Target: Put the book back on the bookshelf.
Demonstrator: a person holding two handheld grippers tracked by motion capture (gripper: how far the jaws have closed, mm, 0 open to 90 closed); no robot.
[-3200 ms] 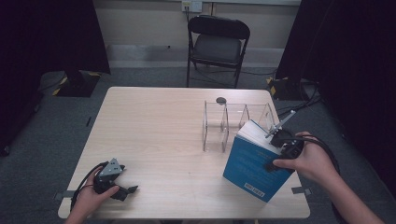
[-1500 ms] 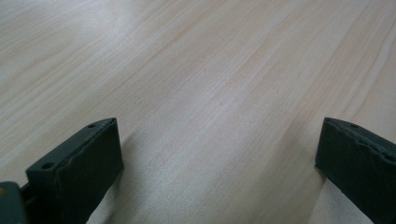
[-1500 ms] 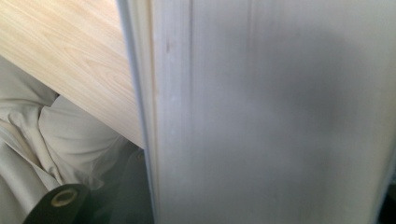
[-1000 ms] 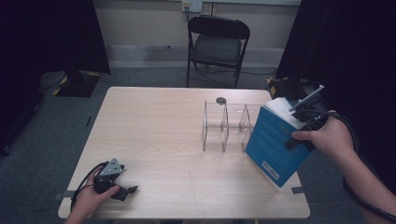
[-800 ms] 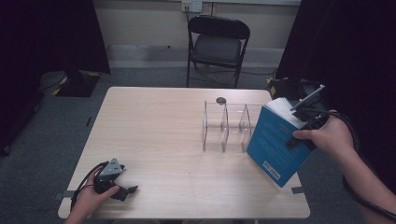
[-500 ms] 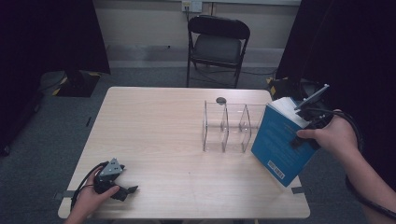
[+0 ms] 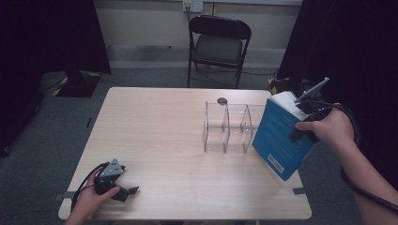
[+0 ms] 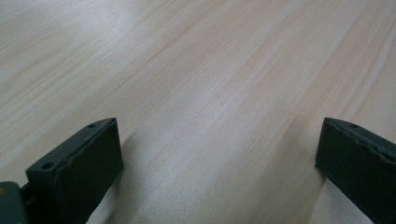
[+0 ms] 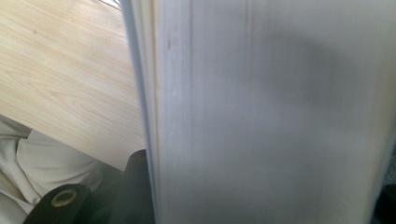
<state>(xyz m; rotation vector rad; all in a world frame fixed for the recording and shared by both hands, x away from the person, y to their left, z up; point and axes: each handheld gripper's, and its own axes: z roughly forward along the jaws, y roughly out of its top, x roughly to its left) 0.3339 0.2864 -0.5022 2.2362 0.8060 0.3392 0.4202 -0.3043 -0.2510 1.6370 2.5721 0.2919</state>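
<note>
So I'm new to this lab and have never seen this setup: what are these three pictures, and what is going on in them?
A person sits at a wooden table with hand-held tongs in each hand; no robot arm is involved. The high view looks down from above the person's side. The other two come from small cameras riding on the tongs.

The left tongs rest on the table near the front left corner; their own view shows two black jaws standing wide apart over bare wood, holding nothing.

The right tongs grip a thick blue book, tilted, just right of a clear acrylic rack with upright dividers. Their view looks at the book's pale page edges up close. A black folding chair stands behind the table.
</note>
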